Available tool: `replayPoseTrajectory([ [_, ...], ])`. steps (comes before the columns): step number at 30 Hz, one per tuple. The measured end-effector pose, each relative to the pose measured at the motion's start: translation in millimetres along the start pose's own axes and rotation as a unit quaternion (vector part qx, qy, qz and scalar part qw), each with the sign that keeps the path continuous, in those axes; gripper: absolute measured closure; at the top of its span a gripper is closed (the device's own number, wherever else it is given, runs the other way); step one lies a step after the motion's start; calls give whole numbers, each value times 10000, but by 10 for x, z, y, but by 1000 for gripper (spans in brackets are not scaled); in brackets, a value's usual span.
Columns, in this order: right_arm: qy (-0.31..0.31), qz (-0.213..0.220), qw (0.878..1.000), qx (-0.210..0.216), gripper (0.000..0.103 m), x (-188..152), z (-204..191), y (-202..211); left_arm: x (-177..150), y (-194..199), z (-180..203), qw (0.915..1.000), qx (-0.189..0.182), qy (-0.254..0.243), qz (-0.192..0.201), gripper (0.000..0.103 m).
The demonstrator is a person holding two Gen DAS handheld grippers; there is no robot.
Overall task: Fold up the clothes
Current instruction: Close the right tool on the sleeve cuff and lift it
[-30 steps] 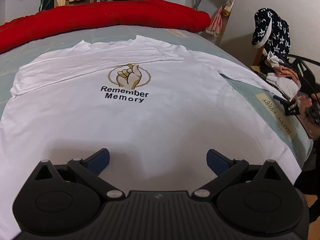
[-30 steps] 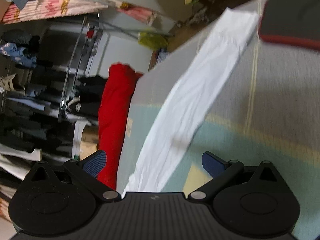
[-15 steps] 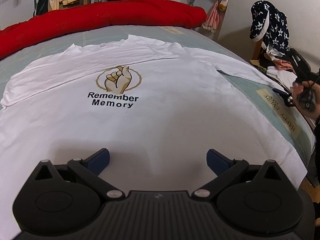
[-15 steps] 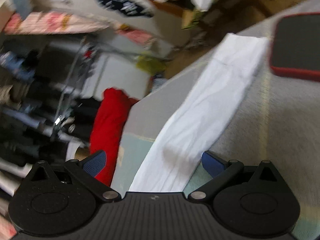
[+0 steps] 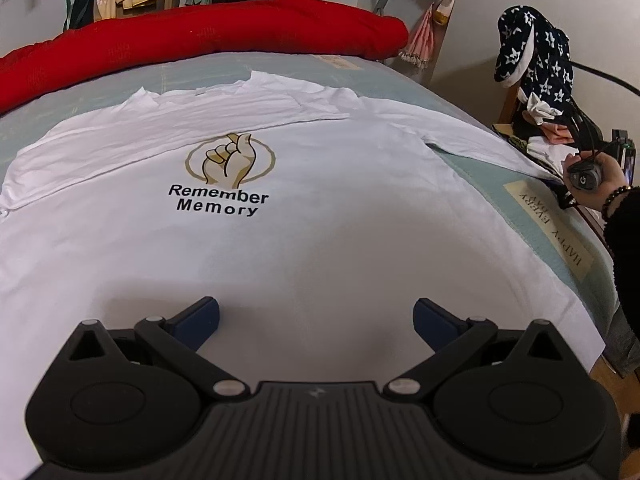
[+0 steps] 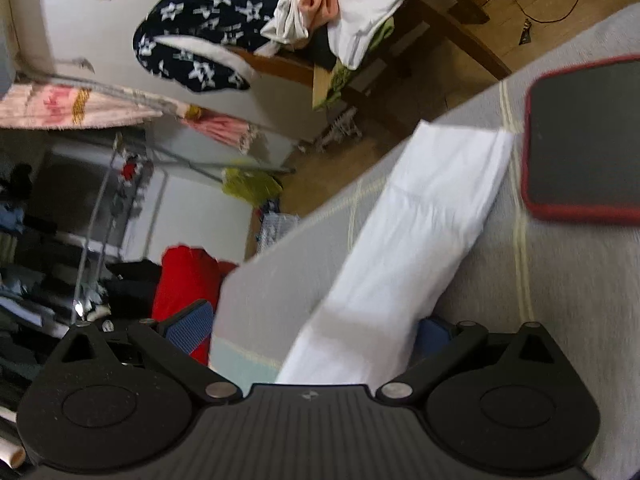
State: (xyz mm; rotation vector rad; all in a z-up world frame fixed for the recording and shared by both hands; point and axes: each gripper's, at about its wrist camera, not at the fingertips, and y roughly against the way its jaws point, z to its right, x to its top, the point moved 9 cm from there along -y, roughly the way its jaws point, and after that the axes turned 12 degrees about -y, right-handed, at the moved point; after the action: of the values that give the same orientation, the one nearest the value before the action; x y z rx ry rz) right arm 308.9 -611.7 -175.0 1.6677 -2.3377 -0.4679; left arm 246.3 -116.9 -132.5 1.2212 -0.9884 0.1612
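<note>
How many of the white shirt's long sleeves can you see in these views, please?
2. One sleeve is folded across the white shirt above the print. The other sleeve stretches out toward the right bed edge, where the right gripper is over it.

Soft, even indoor light is seen in both views, with no glare. In the left wrist view the white cotton T-shirt with a printed hand logo (image 5: 320,240) is rendered sharp, and a faint shadow is cast on it just beyond the near black gripper body. Straight lines are bowed toward the corners by fisheye distortion. The right wrist view is tilted and smeared by motion blur, most strongly at the far left.
</note>
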Motion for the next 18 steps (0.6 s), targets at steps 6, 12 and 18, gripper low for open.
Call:
replayPoseTrajectory([
  [6, 125, -702, 9969, 335, 0, -86, -83, -71, -6, -16, -11, 10000, -33, 32, 38, 1],
  [12, 902, -1140, 9870, 687, 0, -211, -174, -285, 2, -10, 4, 10000, -36, -43, -5, 1],
  [18, 817, -1200, 9838, 1048, 0, -219, -273, -275, -7, 1, -18, 10000, -70, -24, -8, 1],
])
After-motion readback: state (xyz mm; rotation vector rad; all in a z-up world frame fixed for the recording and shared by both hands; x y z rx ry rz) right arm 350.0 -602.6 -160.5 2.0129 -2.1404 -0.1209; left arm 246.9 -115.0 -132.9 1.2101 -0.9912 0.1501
